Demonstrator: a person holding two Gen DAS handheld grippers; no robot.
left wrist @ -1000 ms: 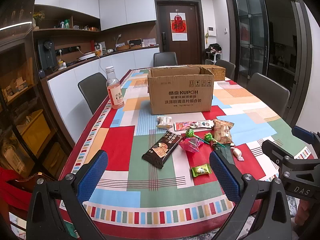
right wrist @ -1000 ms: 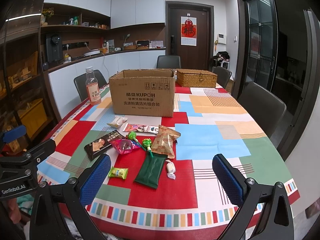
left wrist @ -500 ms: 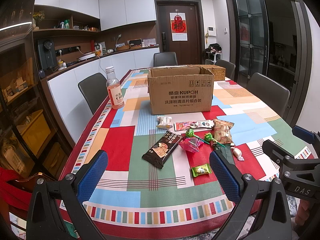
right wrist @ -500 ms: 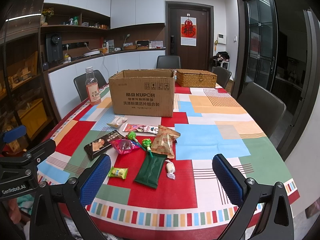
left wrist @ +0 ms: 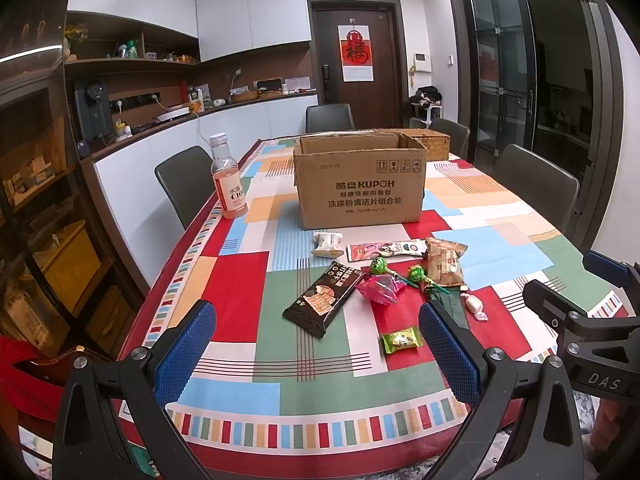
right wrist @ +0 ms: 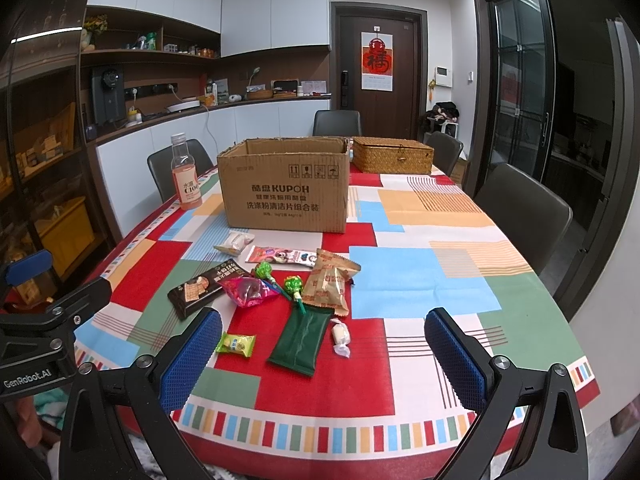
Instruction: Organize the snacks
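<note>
Several snacks lie on the colourful tablecloth in front of an open cardboard box (left wrist: pixel 360 184) (right wrist: pixel 286 188): a dark chocolate bar (left wrist: pixel 324 298) (right wrist: pixel 206 286), a pink packet (left wrist: pixel 380 288) (right wrist: pixel 250 291), two green lollipops (right wrist: pixel 294 284), a tan biscuit bag (left wrist: pixel 444 266) (right wrist: pixel 331 284), a dark green pouch (right wrist: pixel 302 338), a small green candy (left wrist: pixel 401 340) (right wrist: pixel 236 344), a white candy (right wrist: pixel 340 336). My left gripper (left wrist: pixel 316 352) and right gripper (right wrist: pixel 322 356) are both open and empty, held above the table's near edge, short of the snacks.
A pink drink bottle (left wrist: pixel 228 180) stands at the left of the table. A wicker basket (right wrist: pixel 394 156) sits behind the box. Dark chairs (right wrist: pixel 520 208) surround the table. Counter and shelves run along the left wall.
</note>
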